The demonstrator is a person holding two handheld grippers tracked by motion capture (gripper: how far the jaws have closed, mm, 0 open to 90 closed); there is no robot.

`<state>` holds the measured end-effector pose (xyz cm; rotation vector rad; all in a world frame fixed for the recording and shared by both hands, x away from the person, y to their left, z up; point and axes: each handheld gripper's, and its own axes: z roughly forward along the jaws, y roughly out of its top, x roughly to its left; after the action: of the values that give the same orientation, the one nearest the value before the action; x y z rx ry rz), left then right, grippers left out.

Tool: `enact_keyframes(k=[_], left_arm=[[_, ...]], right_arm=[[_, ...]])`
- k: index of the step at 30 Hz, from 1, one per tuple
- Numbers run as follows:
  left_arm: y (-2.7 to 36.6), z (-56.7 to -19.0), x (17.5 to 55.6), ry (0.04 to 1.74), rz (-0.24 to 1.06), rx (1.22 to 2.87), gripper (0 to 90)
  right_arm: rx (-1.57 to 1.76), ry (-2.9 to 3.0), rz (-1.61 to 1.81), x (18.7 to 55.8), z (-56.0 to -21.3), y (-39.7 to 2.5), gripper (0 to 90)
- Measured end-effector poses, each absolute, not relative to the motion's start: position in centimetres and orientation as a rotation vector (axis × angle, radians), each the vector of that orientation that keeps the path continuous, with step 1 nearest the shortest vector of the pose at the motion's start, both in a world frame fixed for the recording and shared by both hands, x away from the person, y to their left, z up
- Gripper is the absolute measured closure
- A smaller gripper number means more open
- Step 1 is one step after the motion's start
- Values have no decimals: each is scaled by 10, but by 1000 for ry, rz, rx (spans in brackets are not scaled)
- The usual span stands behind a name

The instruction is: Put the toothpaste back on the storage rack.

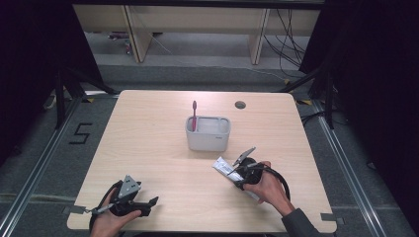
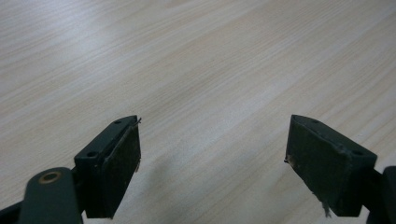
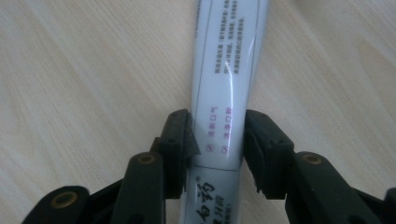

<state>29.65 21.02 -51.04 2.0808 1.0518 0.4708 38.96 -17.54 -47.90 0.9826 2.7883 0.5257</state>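
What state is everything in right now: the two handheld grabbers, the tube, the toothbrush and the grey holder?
Left gripper: jaws wide open, nothing between them, over bare table.
Right gripper: jaws shut on the tube.
Toothpaste tube: lying flat on the table, clamped across its body.
Toothbrush: standing upright in the holder's left end.
Holder: upright at mid-table, open at the top.
Table: bare light wood.

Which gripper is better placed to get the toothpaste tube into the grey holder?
Right. The right gripper already has its jaws against both sides of the toothpaste tube, near the grey holder. The left gripper sits open over bare table.
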Motion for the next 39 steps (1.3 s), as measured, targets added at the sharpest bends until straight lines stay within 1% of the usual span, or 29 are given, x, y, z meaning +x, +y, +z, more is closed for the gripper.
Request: enact_keyframes(k=[4, 5, 6, 8, 10, 11, 13, 17, 18, 20, 26, 27, 28, 30, 34, 38, 39], left_arm=[[212, -509, 297, 1033, 475, 2121, 174], [210, -511, 297, 1047, 469, 2083, 174], [210, -511, 297, 1040, 468, 2101, 174], [208, -512, 296, 1049, 460, 2080, 174], [212, -510, 297, 1020, 472, 2146, 174], [209, -512, 297, 1043, 473, 2102, 174], [208, -512, 296, 1046, 461, 2086, 175], [209, -512, 296, 1045, 465, 2094, 175], [211, -511, 297, 1030, 463, 2122, 175], [209, -512, 297, 1045, 465, 2090, 177], [210, -512, 297, 1043, 465, 2096, 181], [209, -512, 297, 1045, 465, 2092, 183], [212, -510, 297, 1026, 476, 2136, 185], [210, -511, 297, 1045, 471, 2095, 188], [210, -512, 297, 1050, 467, 2081, 189], [211, -511, 297, 1063, 475, 2076, 189], [214, -510, 298, 1030, 478, 2133, 189]], right_arm=[[950, 2817, 500, 392, -478, -173, 632], [962, 2810, 480, 392, -478, -173, 632], [966, 2817, 472, 392, -478, -172, 632], [938, 2826, 453, 394, -477, -171, 633], [934, 2839, 437, 395, -478, -169, 632], [942, 2843, 422, 395, -478, -168, 632], [931, 2851, 397, 396, -478, -167, 635], [891, 2864, 372, 398, -478, -165, 646], [891, 2868, 369, 398, -478, -165, 648], [896, 2879, 354, 400, -477, -165, 656], [836, 2892, 309, 401, -475, -162, 685], [823, 2896, 311, 401, -475, -162, 689], [822, 2894, 311, 401, -474, -161, 693], [790, 2897, 311, 400, -474, -162, 699], [800, 2876, 330, 398, -473, -166, 706], [800, 2844, 412, 395, -462, -173, 710], [795, 2845, 430, 395, -459, -174, 710]])
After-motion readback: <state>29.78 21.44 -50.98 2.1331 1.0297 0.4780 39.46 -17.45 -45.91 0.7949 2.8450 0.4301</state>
